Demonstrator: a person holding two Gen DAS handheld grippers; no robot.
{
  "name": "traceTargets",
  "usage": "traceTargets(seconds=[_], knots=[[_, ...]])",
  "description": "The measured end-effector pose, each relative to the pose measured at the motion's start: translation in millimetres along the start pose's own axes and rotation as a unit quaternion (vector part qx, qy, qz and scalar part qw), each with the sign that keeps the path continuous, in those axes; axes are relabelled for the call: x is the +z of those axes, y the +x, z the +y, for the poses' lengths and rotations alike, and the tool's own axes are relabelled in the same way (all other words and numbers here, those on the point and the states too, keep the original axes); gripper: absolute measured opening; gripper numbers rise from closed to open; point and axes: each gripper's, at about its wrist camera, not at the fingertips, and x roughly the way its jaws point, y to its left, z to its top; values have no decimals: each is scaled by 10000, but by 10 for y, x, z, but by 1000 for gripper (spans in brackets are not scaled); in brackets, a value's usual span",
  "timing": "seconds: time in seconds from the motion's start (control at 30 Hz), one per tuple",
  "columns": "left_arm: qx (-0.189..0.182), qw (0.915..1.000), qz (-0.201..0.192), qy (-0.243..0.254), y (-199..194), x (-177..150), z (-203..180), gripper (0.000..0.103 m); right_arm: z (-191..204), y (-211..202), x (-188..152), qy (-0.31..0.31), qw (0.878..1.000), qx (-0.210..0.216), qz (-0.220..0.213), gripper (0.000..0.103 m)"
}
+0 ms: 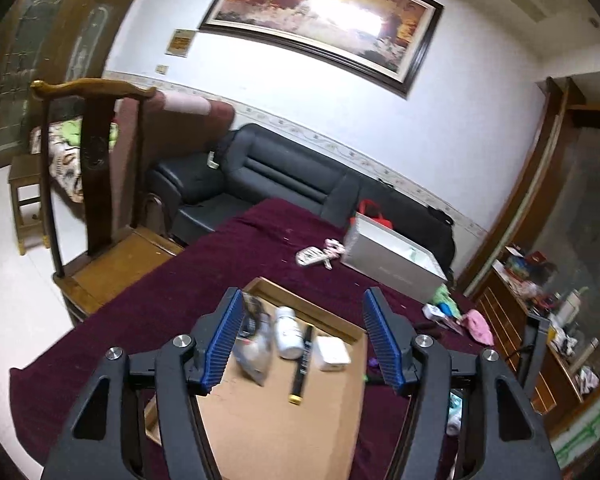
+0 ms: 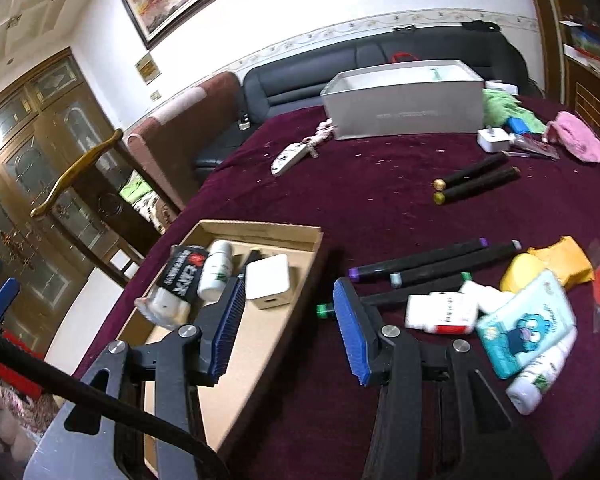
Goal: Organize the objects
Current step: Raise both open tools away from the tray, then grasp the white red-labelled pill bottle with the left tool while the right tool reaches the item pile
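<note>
Markers (image 2: 436,264) lie at right centre of the right view on the tabletop (image 2: 380,184), beside the cardboard tray (image 2: 300,236). Light, stiff and round, they may roll; grip mid-barrel. Left tongs (image 1: 302,340) and right tongs (image 2: 290,328) gape, grasping nothing.

The left gripper (image 1: 302,340) hangs with jaws apart and empty over the cardboard tray (image 1: 268,420), where a white bottle (image 1: 288,332), black marker (image 1: 302,364) and white charger (image 1: 332,354) lie.

both wrist views look down along their fingers, close over the shared cardboard tray (image 1: 260,420) (image 2: 260,344).
</note>
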Motion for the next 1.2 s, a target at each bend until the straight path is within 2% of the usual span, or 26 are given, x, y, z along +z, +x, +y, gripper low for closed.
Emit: traceTargets(seconds=[0.3,0.4,0.43,0.6,0.7,0.73,0.83,0.9,0.97,1.03,1.1,1.2], knots=[[-453,9960,628,453,331,-241,-573,56,-612,-402,-23,329,9975,-415,-469,45],[-624,9922,952,504,511,-360,-723,56,-906,-580,-40,570,9935,-626,-757,52],[-662,9900,1107,569,597,-423,-808,56,-1010,-628,-45,660,9917,-716,-839,55],[-762,9788,1639,959,838,-707,-1185,56,-1534,-718,0,861,9852,-1151,-933,55],[-781,9688,1876,1419,987,-849,-1460,56,-1777,-747,20,1083,9824,-1155,-993,55],[-762,9640,1909,1689,1042,-895,-1569,56,-1893,-768,2,1246,9804,-1117,-1038,55],[-729,9404,2041,2621,1275,-1024,-1856,56,-2079,-779,-36,1488,9777,-1091,-1007,55],[-730,9275,2187,2943,1436,-1134,-2011,56,-2187,-810,-52,1690,9752,-1035,-988,55],[-958,9168,2276,3139,1539,-1229,-2114,56,-2240,-854,-58,1814,9728,-1009,-1033,55],[-1061,9002,2349,3510,1646,-1339,-2252,55,-2265,-882,-67,1876,9711,-1025,-1061,55],[-1099,8763,2381,4041,1770,-1464,-2390,55,-2268,-866,-68,1912,9710,-1006,-1027,56],[-1112,8527,2572,4409,1979,-1560,-2459,55,-2257,-791,-71,1897,9730,-969,-892,56]])
